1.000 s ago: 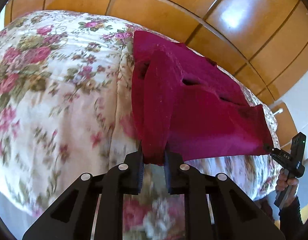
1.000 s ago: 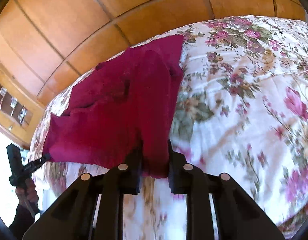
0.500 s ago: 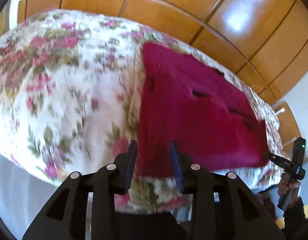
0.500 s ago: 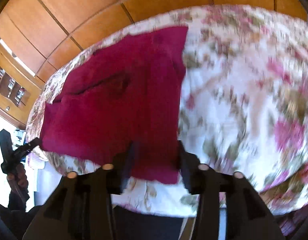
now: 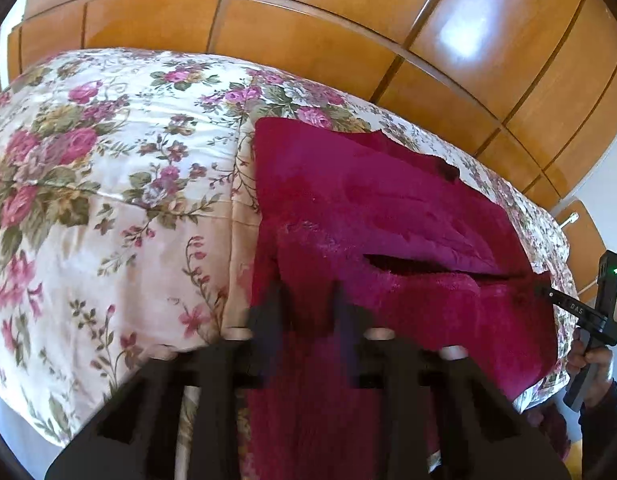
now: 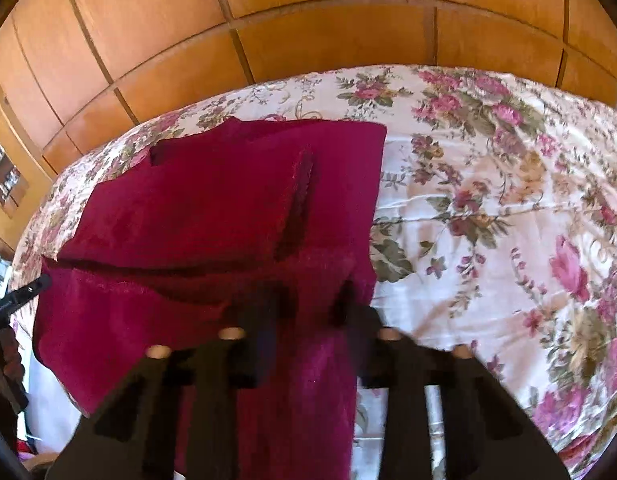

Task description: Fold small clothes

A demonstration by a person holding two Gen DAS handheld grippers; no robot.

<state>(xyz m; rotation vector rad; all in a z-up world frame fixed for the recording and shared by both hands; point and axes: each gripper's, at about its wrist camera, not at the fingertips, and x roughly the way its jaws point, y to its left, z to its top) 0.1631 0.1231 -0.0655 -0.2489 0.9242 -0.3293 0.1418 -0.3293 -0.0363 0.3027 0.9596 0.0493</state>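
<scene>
While the dark red fleece garment [image 5: 372,216] lies spread on the floral quilted bedspread [image 5: 108,184], its near edge hanging toward six o'clock, the black left gripper [image 5: 306,312] is closing on that hem, and the black right gripper [image 6: 310,312] closes on it likewise.

Black left gripper [image 5: 306,312] with pale round screws; dark sleeve [image 5: 602,412] at the wrist.
</scene>
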